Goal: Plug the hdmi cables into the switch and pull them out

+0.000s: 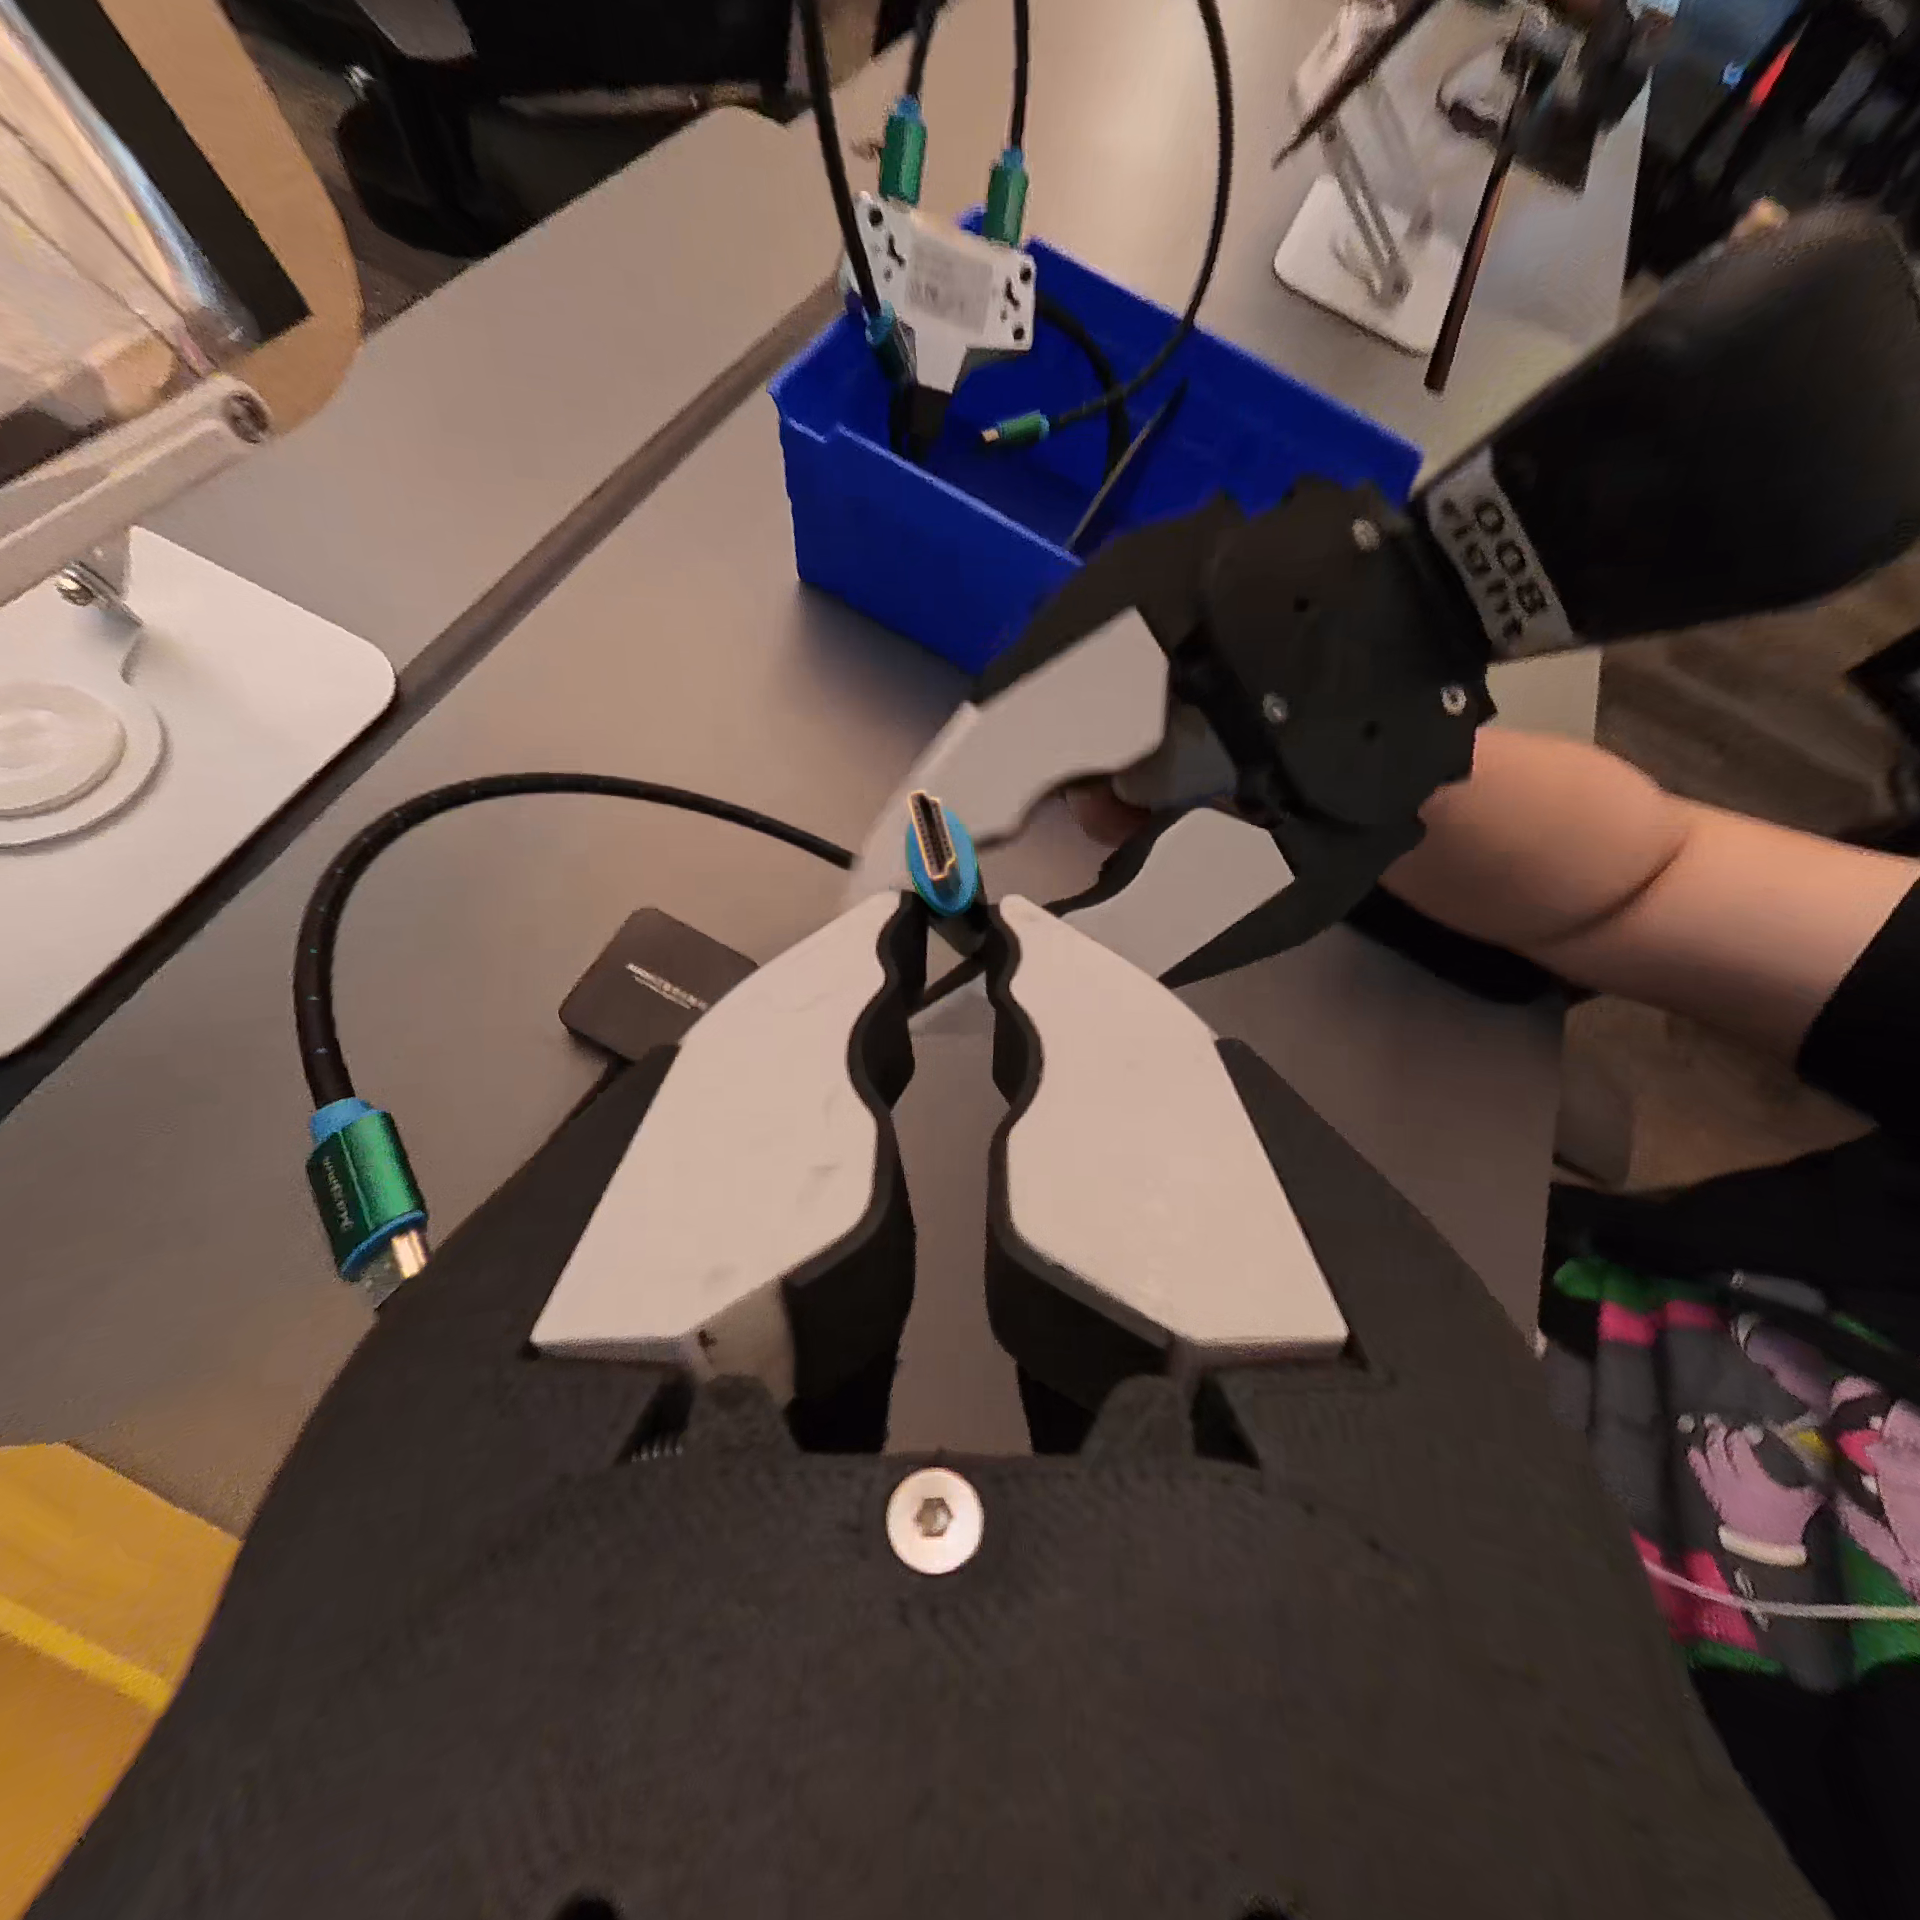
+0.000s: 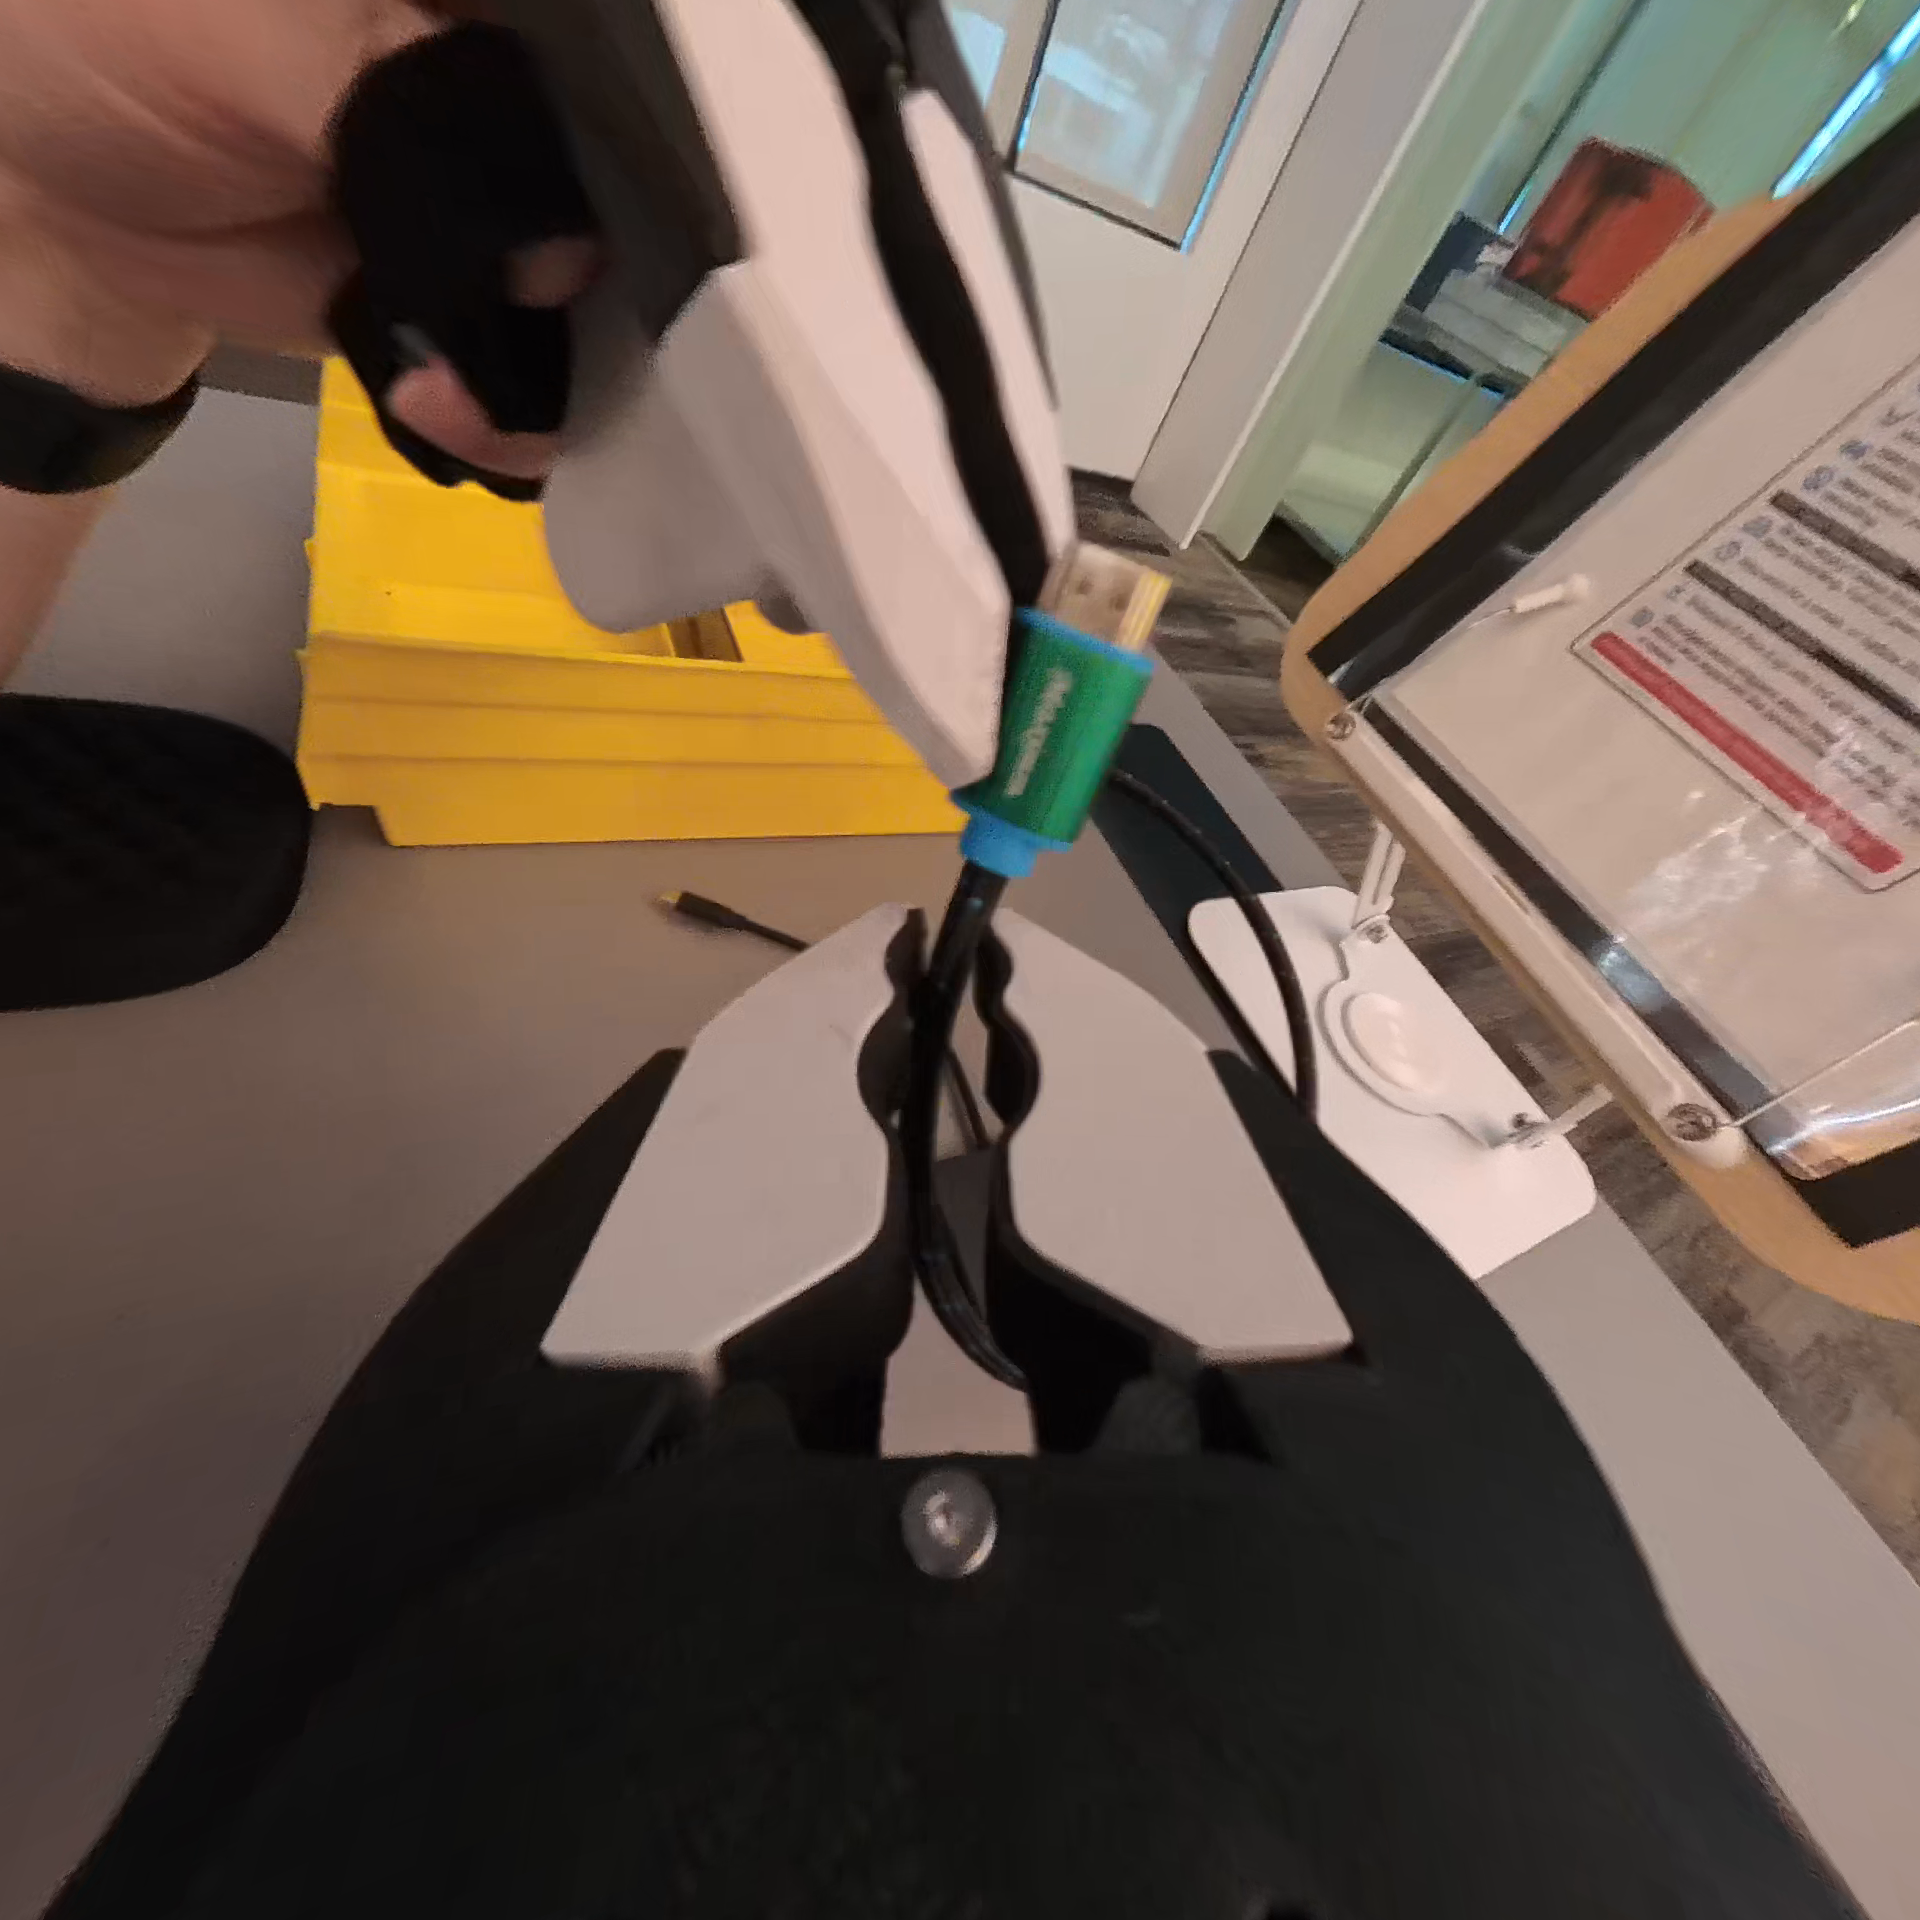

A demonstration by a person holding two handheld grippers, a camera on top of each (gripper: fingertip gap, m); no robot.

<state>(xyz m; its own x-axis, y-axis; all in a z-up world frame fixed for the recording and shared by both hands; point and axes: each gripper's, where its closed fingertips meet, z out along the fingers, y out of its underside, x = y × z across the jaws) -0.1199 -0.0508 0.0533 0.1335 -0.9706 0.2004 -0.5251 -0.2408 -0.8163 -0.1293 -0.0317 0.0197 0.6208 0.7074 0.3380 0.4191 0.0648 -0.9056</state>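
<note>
The left gripper [image 1: 943, 914] had its fingers [image 1: 790, 1101] clenched on an HDMI plug [image 1: 940, 852], which stood up out of the tips with its metal end facing the camera. In the right wrist view the same plug [image 2: 1060, 717] showed green with blue collars, and the right gripper [image 2: 951, 925] had its fingers [image 2: 1122, 1122] closed on the black cable [image 2: 935, 1143] just below it. The cable's other plug [image 1: 364, 1195] lay on the grey worktop [image 1: 623, 644], left of the left gripper. A flat black box [image 1: 655, 982] lay just beyond the left fingers. Farther back a white switch [image 1: 951, 281] with green plugs in it hung over a blue bin [image 1: 935, 520]. Yellow bins [image 2: 582, 707] sat on the worktop
</note>
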